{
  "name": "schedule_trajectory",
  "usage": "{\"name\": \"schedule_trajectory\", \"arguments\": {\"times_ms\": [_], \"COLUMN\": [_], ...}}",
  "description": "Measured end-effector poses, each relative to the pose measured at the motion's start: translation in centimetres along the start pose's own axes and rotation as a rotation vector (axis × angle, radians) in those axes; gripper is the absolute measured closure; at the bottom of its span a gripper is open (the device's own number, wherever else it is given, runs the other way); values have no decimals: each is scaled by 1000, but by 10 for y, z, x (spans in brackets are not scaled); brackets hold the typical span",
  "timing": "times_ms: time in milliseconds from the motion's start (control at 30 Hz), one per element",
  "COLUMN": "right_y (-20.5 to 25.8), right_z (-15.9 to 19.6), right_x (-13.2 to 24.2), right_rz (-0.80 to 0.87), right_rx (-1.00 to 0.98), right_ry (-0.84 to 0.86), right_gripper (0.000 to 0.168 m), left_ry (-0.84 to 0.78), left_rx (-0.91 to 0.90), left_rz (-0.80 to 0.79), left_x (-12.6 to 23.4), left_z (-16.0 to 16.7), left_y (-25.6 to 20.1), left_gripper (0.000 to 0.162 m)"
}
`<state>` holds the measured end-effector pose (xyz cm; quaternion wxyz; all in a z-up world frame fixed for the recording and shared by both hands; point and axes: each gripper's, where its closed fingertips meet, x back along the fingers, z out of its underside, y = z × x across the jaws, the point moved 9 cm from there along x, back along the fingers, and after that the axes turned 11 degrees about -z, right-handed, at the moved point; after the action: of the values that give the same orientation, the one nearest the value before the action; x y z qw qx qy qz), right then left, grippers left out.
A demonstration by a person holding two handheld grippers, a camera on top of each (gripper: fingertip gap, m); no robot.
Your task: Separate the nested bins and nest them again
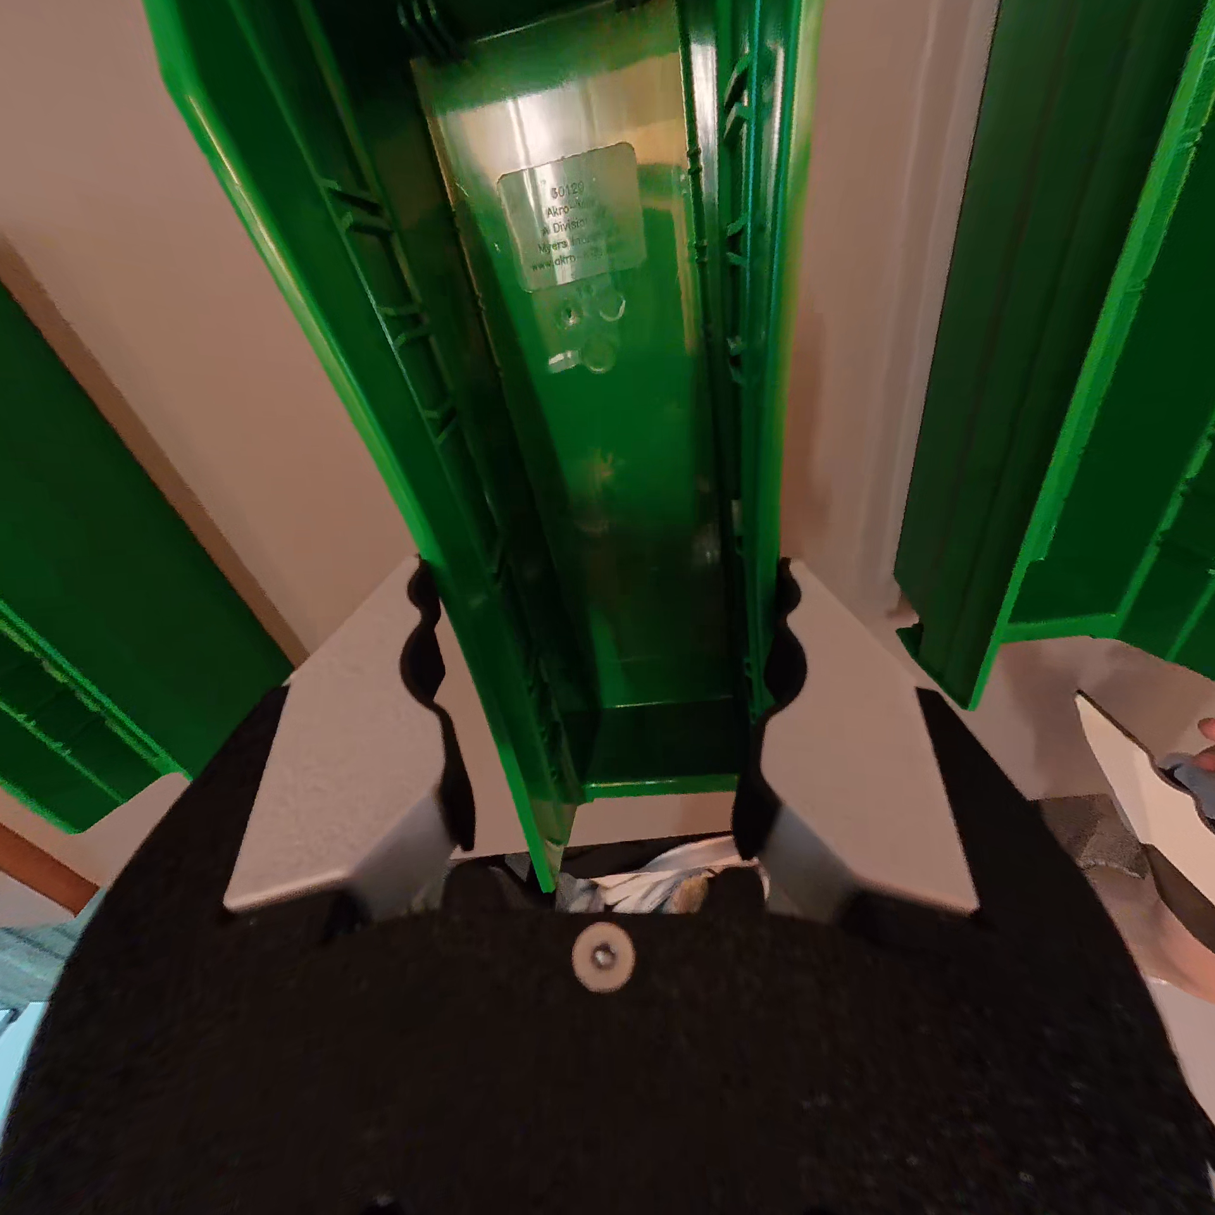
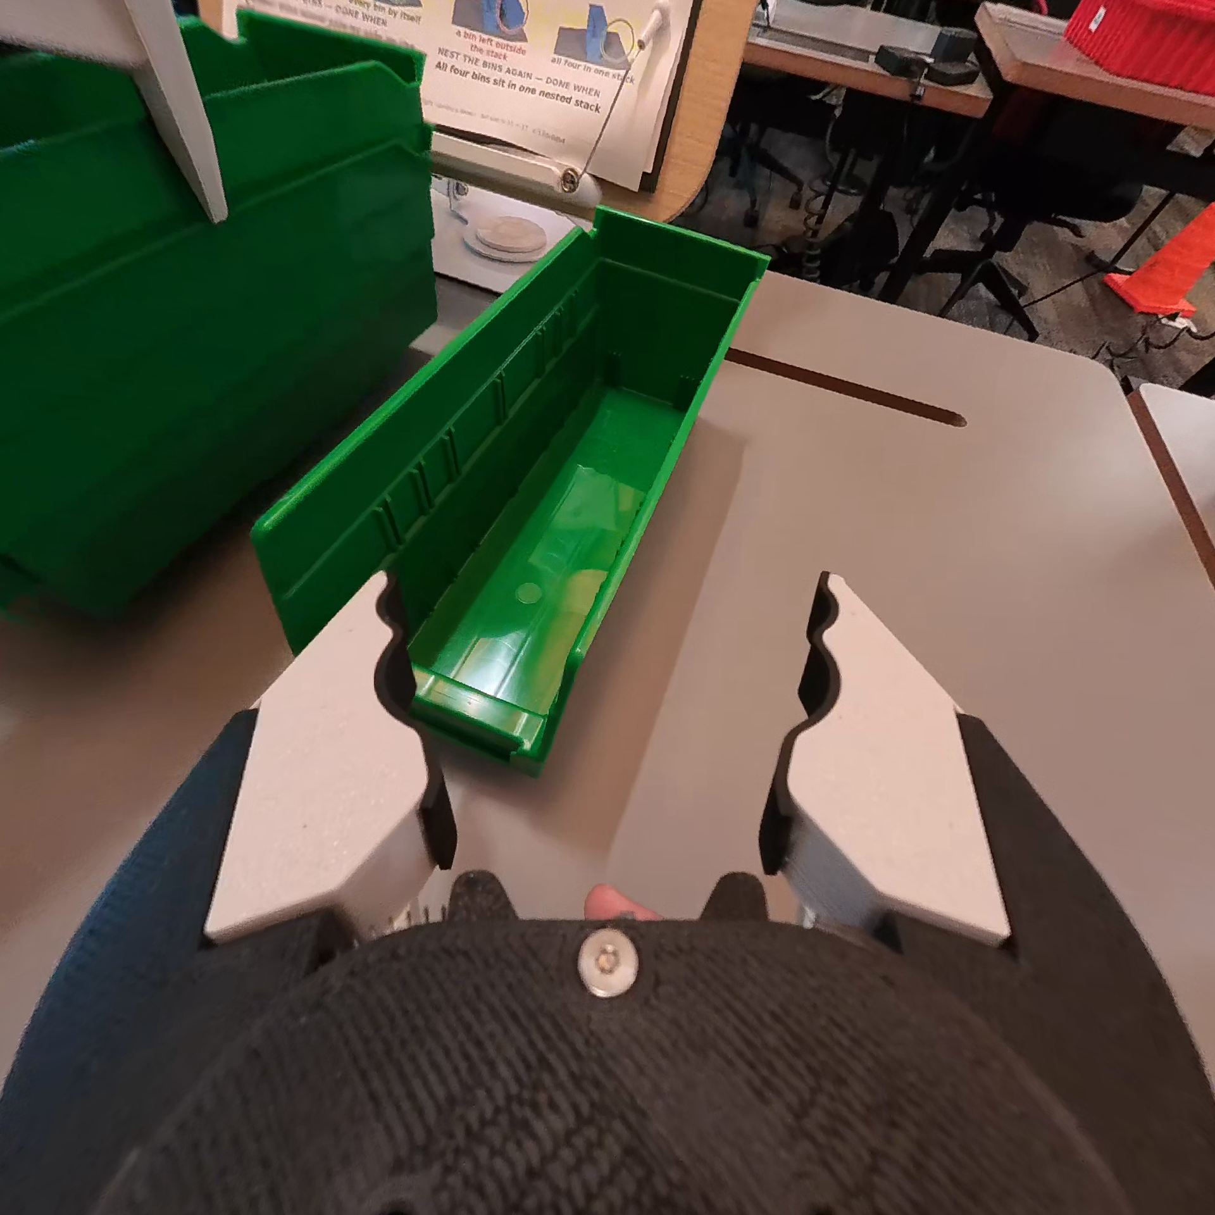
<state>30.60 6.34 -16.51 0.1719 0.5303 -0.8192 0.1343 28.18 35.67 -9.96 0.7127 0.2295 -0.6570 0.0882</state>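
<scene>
In the left wrist view my left gripper (image 1: pixel 601 565) straddles a long green bin (image 1: pixel 631 407). Its jaws press on both side walls near the bin's front end. Two more green bins flank it, one at the left (image 1: pixel 98 559) and one at the right (image 1: pixel 1085 329). In the right wrist view my right gripper (image 2: pixel 605 585) is open and empty above the grey table (image 2: pixel 887 526), at the near end of a single empty green bin (image 2: pixel 559 513). Green bins (image 2: pixel 197 394) fill the upper left, with a white finger of the left gripper (image 2: pixel 184 131) against them.
An instruction sheet on a stand (image 2: pixel 546 66) rises behind the bins. The table has a dark slot (image 2: pixel 848 388) and a rounded far right corner. Beyond it are chairs, an orange cone (image 2: pixel 1170 263) and a red basket (image 2: pixel 1150 33). The right gripper's finger (image 1: pixel 1131 756) shows at the right edge.
</scene>
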Motion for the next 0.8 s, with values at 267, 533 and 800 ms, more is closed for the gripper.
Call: {"name": "schedule_trajectory", "arguments": {"times_ms": [267,533,800], "right_y": [2,-2,-6], "right_z": [0,2,4], "right_x": [-2,-1,0], "right_rz": [-7,-8,2], "right_rx": [11,-8,-14], "right_ry": [6,9,12], "right_gripper": [48,48,48], "left_ry": [-14,-23,33], "left_rx": [-32,-48,-69], "left_rz": [-31,-47,-30], "left_x": [12,6,-21], "left_z": [-5,-5,-4], "left_y": [-3,-5,-12], "left_gripper": [61,55,50]}}
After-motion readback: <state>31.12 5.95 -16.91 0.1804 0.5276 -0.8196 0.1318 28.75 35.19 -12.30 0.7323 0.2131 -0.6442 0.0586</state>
